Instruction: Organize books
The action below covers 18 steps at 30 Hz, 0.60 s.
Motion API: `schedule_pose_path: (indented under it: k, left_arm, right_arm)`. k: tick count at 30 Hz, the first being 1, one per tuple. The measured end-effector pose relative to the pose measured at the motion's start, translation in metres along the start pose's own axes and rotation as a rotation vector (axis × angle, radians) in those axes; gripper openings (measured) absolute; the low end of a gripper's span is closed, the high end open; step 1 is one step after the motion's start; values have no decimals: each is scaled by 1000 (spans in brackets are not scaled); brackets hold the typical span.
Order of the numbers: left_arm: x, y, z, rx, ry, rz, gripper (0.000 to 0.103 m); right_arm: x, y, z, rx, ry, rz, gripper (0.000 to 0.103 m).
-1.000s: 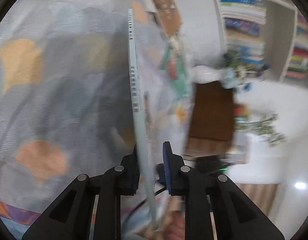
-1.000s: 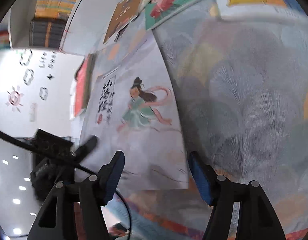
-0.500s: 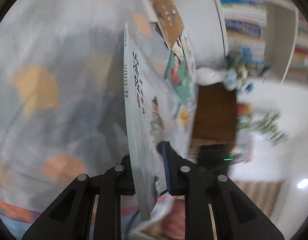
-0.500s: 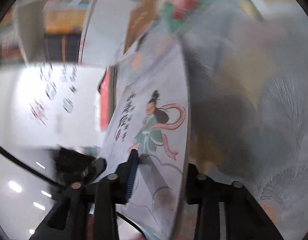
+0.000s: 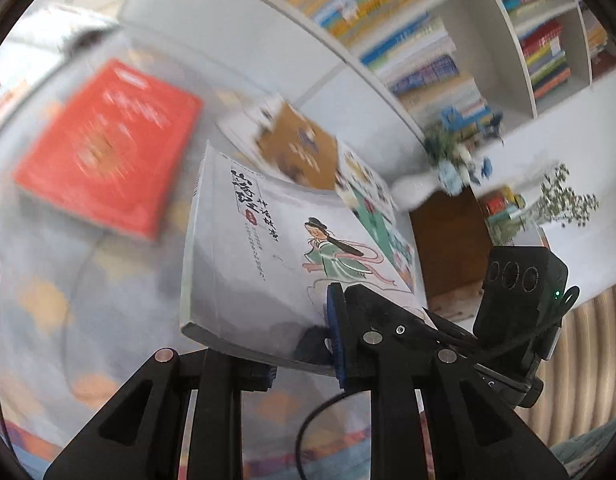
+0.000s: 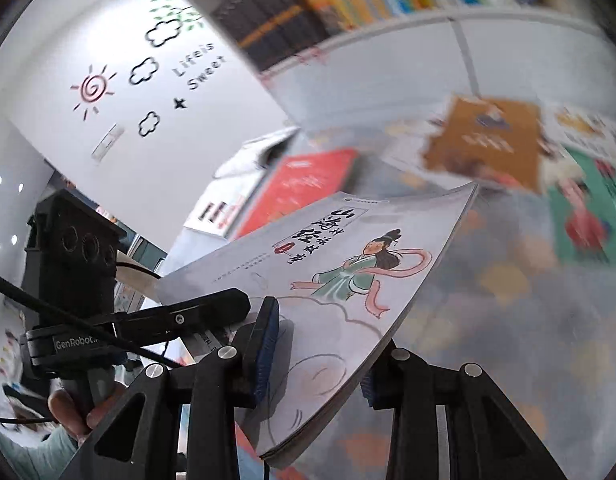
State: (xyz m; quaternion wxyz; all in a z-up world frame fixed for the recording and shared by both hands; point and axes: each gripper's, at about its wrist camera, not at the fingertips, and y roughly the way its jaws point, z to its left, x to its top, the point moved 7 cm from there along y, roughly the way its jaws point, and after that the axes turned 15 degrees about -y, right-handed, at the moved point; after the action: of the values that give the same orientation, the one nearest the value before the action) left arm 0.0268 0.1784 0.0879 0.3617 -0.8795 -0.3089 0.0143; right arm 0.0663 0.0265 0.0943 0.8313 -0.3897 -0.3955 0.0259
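Observation:
A thin pale grey book (image 5: 267, 260) with a green-robed figure on its cover hangs tilted in the air above the patterned cloth (image 5: 67, 300). My left gripper (image 5: 299, 354) is shut on its near edge, one blue pad on the cover and the other finger underneath. In the right wrist view the same book (image 6: 348, 280) slants up to the right, and my right gripper (image 6: 320, 364) is shut on its lower corner. The left gripper's black housing (image 6: 71, 264) shows at the left, held by a hand (image 6: 71, 412).
A red book (image 5: 107, 148), a brown book (image 5: 299, 148) and a green book (image 6: 584, 216) lie on the cloth behind. A white bookshelf (image 5: 428, 40) packed with books stands beyond. A brown cabinet (image 5: 448, 240) and potted plants (image 5: 568, 200) are at the right.
The grey book, first on the cloth, is now lifted and tipped cover-up. The right gripper shut on it. Both grippers rose and rolled, bringing the bookshelf into view.

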Motion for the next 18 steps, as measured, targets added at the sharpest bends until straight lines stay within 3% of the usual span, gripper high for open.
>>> schedule_pose_path:
  k: [8,14,18]
  left_arm:
    - [84,-15,76,55,-56,-39,18]
    - [118,1,113,78,-87,-13,19]
    - [126,11,132,146,-81,19,25]
  right_arm:
    - [66,110,34,-34,-63,36,35]
    - [79,175,26,-53,30,95,35]
    - [79,199,9,-110,112,136,35]
